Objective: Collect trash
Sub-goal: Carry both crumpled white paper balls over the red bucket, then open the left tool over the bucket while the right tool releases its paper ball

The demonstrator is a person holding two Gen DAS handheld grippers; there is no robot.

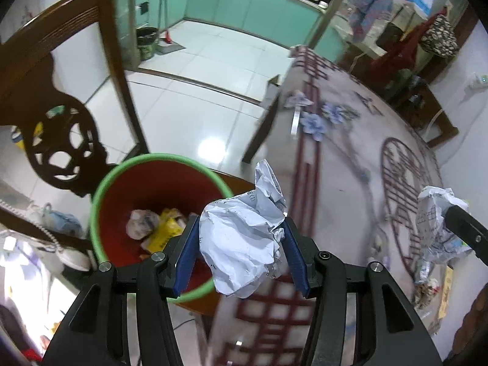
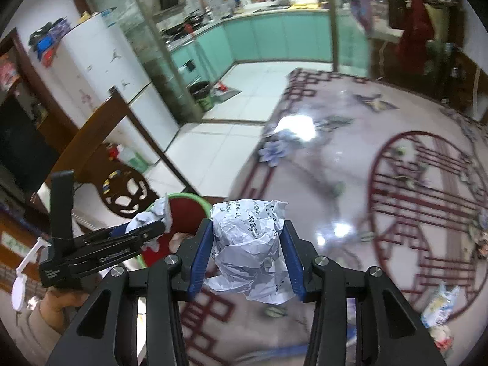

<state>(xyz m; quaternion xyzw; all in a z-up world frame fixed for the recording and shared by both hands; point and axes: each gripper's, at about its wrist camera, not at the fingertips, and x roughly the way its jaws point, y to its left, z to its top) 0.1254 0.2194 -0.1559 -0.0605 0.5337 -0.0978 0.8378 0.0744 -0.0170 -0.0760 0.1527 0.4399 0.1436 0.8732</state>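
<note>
Each hand-held gripper clamps crumpled paper, left (image 1: 241, 238) near the bin (image 1: 128, 167) for dropping; right (image 2: 248, 250) over the desk (image 2: 350, 167).

A carved dark wooden chair (image 1: 61, 97) stands at left on the white tiled floor (image 1: 195, 97), beside a tabletop (image 2: 350, 158) covered in a glossy cloth printed with red lattice and blue flowers. Beyond a glass partition (image 2: 152, 45), teal kitchen cabinets (image 1: 253, 6) line the far wall, a dark bin (image 1: 146, 42) at their foot. A white fridge (image 2: 100, 61) stands far left; clothes (image 1: 375, 3) hang far right.
</note>
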